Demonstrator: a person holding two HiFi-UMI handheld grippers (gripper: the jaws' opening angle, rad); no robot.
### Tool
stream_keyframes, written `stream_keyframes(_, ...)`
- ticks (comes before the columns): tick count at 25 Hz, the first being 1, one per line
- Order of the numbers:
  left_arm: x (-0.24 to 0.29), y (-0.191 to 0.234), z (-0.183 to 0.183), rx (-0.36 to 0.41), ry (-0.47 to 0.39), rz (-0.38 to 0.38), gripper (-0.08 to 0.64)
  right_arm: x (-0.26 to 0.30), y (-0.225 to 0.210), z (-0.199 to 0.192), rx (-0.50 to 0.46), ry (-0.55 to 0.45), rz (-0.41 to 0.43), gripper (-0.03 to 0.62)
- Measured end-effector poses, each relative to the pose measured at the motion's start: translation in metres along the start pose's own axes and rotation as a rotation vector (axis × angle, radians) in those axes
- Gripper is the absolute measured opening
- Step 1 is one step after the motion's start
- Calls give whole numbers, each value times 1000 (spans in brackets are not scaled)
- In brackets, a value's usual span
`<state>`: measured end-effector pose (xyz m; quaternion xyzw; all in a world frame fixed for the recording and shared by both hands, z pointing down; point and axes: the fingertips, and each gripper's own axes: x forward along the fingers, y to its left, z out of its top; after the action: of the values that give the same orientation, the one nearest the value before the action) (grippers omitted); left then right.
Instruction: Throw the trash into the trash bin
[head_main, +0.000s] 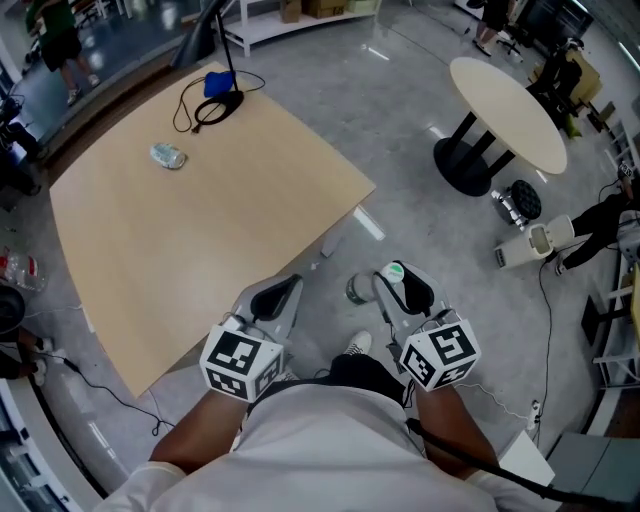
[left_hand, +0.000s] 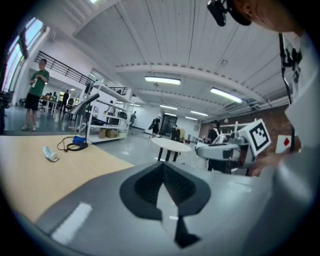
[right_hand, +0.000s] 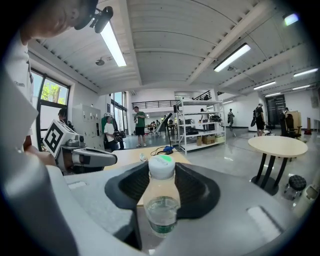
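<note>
Right gripper (head_main: 404, 284) is close in at the person's waist, jaws fairly wide but clamped on a clear plastic bottle (right_hand: 161, 200). The bottle's long axis runs across the jaws, roughly upright, with the green-and-white cap on top and a little water in the bottom. Left gripper (head_main: 285, 289) is level with it on the other side, jaws together with nothing between them. Just ahead of both is the near corner of the wooden surface (head_main: 200, 260), with the left jaws over its edge and the right jaws over bare floor beside it. Well up the surface, toward its far left, a second piece of trash lies on its side: a crumpled bottle (head_main: 168, 155). It's ahead and left of both jaws, so the empty left hand is the nearer one for it. Beyond that is a coiled black cable (head_main: 205, 108). I can't pick out a bin for certain in any view, so the direction from held bottle to bin, which the drop depends on, is unresolved. My read: find the bin first.
</note>
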<state>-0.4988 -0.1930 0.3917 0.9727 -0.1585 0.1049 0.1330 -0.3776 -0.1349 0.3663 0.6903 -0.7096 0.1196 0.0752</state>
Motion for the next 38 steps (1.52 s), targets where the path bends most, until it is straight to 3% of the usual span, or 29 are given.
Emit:
stream_keyframes(7,51,-44,3,41,16,-68,6,-34,-56,-7,6,-22,-69,160)
stream_keyframes(13,117,-101,14,-10,42,-219,6,-87,-125,-4,31,-63,-198,160)
stream_keyframes(20,190,-175,26,84,58,-356,6,-150,-197,-13,62,-83,-340,160)
stream_keyframes(30,259,-253,24,142,95,-451,6,-214,-271,-33,113,-103,-451,160)
stream_keyframes(38,288,-297,21,185,120,-520,6,-249,-296,-44,151,-127,-522,160)
